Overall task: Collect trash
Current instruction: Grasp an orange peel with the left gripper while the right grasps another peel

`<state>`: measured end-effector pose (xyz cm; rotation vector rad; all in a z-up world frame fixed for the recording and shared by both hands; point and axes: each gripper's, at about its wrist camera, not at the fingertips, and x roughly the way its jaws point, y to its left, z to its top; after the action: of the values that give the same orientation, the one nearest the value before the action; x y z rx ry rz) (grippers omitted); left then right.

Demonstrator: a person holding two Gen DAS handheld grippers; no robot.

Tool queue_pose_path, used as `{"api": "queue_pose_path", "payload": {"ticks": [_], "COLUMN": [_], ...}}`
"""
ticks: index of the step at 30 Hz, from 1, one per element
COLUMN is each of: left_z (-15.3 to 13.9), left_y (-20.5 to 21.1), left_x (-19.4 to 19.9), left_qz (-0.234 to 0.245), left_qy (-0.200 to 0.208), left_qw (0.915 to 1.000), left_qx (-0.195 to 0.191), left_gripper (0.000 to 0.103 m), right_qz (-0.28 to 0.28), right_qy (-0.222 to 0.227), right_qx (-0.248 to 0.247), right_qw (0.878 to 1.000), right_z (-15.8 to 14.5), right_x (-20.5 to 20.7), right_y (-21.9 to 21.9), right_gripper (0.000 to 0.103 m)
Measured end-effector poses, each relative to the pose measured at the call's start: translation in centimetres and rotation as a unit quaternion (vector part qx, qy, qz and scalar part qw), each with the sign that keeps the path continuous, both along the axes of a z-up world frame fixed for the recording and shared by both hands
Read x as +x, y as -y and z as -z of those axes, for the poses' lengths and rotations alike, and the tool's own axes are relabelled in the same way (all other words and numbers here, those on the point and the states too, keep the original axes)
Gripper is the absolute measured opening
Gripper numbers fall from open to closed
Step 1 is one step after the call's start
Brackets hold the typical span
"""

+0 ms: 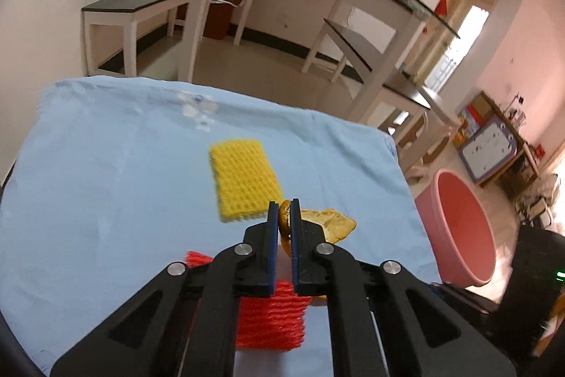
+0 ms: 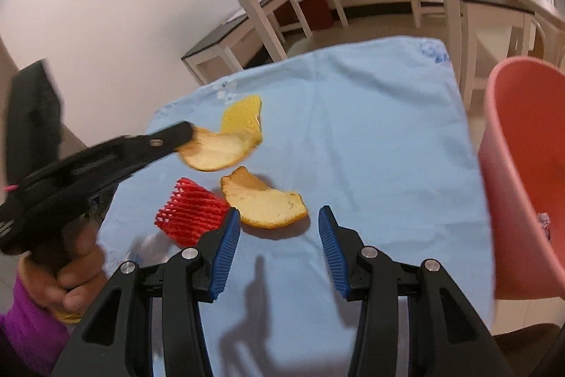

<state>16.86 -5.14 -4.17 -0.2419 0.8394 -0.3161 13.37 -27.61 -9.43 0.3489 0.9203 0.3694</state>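
Note:
My left gripper (image 1: 284,205) is shut on an orange peel (image 1: 284,218) and holds it above the blue cloth (image 1: 106,186). In the right wrist view that gripper (image 2: 189,133) carries the peel (image 2: 215,152) in the air. A second orange peel (image 2: 263,200) lies on the cloth (image 2: 370,147), also seen in the left wrist view (image 1: 332,223). A red foam net (image 2: 190,214) and a yellow foam net (image 2: 243,115) lie near it. My right gripper (image 2: 279,225) is open, just short of the lying peel.
A pink plastic tub (image 2: 526,172) stands at the right edge of the cloth, also in the left wrist view (image 1: 462,228). White tables and benches (image 1: 219,6) stand beyond. The cloth's far edge drops to the floor.

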Motion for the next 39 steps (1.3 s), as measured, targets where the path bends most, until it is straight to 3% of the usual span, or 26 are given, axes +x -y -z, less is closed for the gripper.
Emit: {"api": "queue_pose_path", "payload": {"ticks": [4,8,13,27,39], "left_z": [-0.5,-0.7,-0.9,-2.8,-5.0], "left_y": [-1.2,-2.1,-2.9,-3.2,1.4], "left_x": [-0.7,-1.2,-1.9,-4.0,-4.9], "left_qz": [-0.008,-0.011,-0.013,-0.017,0.024], "left_qy": [0.009,0.012,0.016,0.039,0.06], "left_qw": [0.9999,0.9998,0.9997,0.999,0.9978], "left_qx": [-0.003,-0.008,-0.01,-0.017,-0.015], "left_gripper": [0.006,0.006,0.006,0.006,0.006], "right_qz": [0.008,0.013,0.034,0.064,0.125], "right_qy": [-0.027,-0.039,-0.039,0.064,0.117], "right_qx": [-0.001,-0.006,0.003,-0.058,-0.075], "right_qw": [1.0,0.999,0.999,0.994,0.982], "right_z": [1.0,1.6,1.5,-4.1,-7.5], "right_x": [0.8,1.0,1.1,-2.6,-5.6], "right_y": [-0.7,-1.5,-1.2,1.2,6.4], "right_gripper": [0.044,0.017,0.005,0.003,0.003]}}
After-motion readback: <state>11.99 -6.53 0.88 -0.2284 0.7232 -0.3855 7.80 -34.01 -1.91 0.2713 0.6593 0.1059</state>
